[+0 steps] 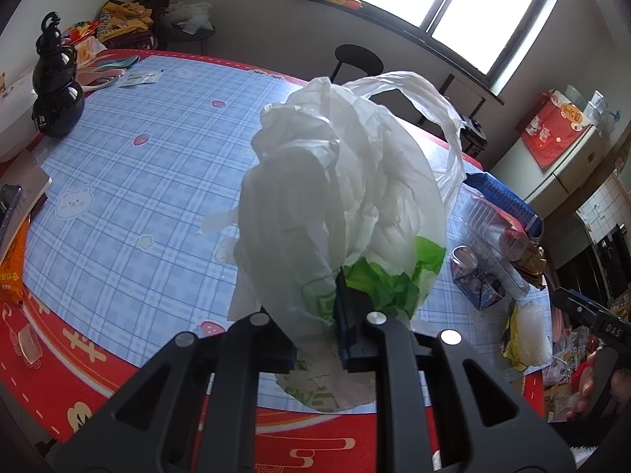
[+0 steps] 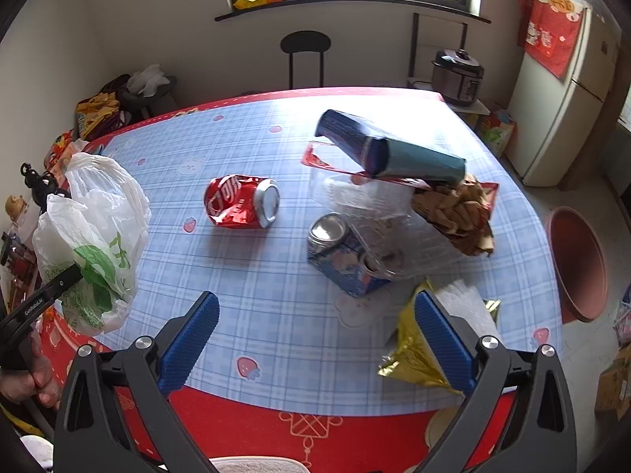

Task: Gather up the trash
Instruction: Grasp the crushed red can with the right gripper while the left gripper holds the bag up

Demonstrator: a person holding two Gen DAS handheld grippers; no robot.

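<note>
Left tool [image 1: 315, 339] under upright plastic bag [image 1: 339, 197]

On your worktop [image 2: 252, 299] the crushed can [image 2: 242, 207] lies left of the upright can [image 2: 328, 233], with the long box [image 2: 388, 151] behind both. The snack packet [image 2: 459, 213] lies right of the upright can. The plastic bag [image 2: 92, 236] hangs at the worktop's left edge.

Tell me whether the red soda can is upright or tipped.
Tipped: the crushed red soda can lies on its side on the table, silver top facing sideways.
</note>
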